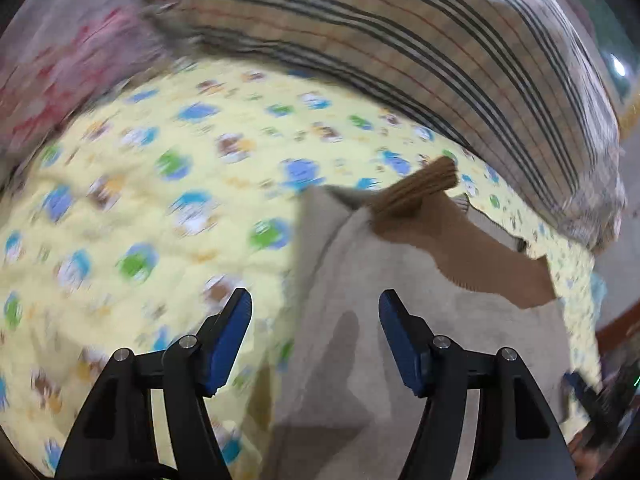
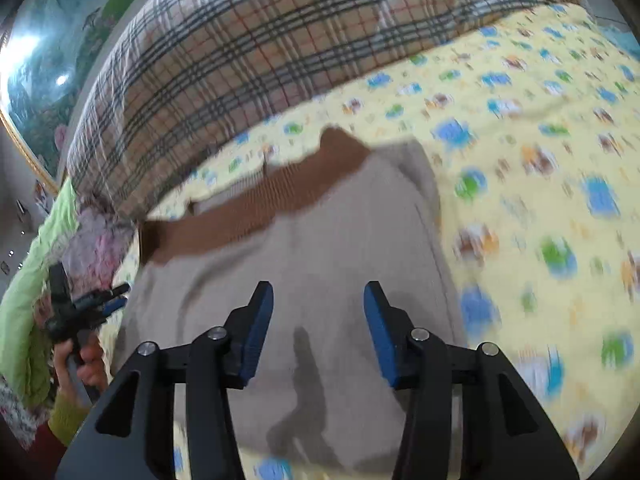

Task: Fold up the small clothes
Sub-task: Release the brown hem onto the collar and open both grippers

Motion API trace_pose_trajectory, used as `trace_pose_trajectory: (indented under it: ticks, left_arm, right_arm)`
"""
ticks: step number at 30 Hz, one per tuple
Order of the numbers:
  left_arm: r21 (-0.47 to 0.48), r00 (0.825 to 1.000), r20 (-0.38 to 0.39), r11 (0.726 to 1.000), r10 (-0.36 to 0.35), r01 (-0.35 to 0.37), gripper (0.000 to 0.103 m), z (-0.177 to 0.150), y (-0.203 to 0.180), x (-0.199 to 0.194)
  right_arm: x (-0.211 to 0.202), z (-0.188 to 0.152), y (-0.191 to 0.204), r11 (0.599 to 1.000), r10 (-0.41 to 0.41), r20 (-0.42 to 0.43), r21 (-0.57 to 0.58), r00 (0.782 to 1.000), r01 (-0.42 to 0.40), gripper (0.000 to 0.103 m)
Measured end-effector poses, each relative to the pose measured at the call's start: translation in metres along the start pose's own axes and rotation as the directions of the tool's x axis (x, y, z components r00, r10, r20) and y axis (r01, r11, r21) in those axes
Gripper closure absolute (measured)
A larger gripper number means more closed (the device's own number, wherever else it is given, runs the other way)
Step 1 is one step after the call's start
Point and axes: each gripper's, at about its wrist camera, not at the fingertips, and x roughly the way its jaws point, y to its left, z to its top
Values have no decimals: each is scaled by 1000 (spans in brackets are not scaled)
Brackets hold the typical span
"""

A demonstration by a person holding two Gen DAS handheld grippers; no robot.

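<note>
A small beige garment point(image 1: 400, 312) with a brown ribbed band point(image 1: 424, 188) lies folded on a yellow patterned sheet point(image 1: 160, 200). It also shows in the right wrist view point(image 2: 312, 264), with its brown band point(image 2: 256, 208) at the far end. My left gripper point(image 1: 316, 336) is open and empty, hovering over the garment's left edge. My right gripper point(image 2: 318, 328) is open and empty above the garment's near part. The left gripper shows in the right wrist view point(image 2: 92, 304), held by a hand at the garment's left side.
A plaid beige pillow or blanket point(image 1: 400, 48) lies along the far side of the sheet, and shows in the right wrist view point(image 2: 240, 64). A pink floral cloth point(image 1: 68, 68) lies at the far left. A green cloth point(image 2: 36, 280) lies at the left.
</note>
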Motion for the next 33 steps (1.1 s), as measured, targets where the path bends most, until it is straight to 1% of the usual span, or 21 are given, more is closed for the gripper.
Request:
trace_pose_trajectory:
  ticks: [1, 3, 5, 9, 14, 17, 22, 28, 33]
  left_arm:
    - [-27, 1000, -4, 999, -18, 18, 36, -6, 5, -7]
    - [-30, 999, 2, 999, -36, 36, 36, -18, 5, -22]
    - [-21, 999, 16, 999, -35, 35, 36, -34, -4, -36]
    - [-28, 997, 4, 996, -81, 81, 35, -74, -22, -58]
    - [-13, 992, -33, 993, -120, 120, 34, -120, -46, -72]
    - [-35, 988, -54, 989, -148, 146, 33, -135, -51, -72]
    - [-66, 986, -73, 987, -152, 147, 33, -151, -48, -71]
    - [-91, 986, -57, 984, -159, 154, 33, -154, -40, -72]
    - [-173, 987, -40, 974, -157, 148, 32, -149, -29, -67]
  right_arm:
    - [-6, -10, -1, 1000, -10, -4, 0, 1000, 10, 54]
    - [-15, -22, -3, 1000, -4, -7, 16, 1000, 4, 54]
    - [-23, -33, -2, 1000, -2, -2, 25, 1000, 2, 54]
    - [-32, -49, 7, 1000, -8, 7, 8, 1000, 8, 54]
    - [-38, -62, 22, 1000, 10, 12, -19, 1000, -9, 54]
    - [-41, -68, 27, 1000, 18, 24, -25, 1000, -17, 54]
    - [-42, -80, 35, 999, 30, 21, -44, 999, -29, 54]
    - [-42, -92, 37, 997, 53, 26, -65, 998, -51, 54]
    - [-43, -95, 36, 996, 64, 46, -69, 997, -61, 54]
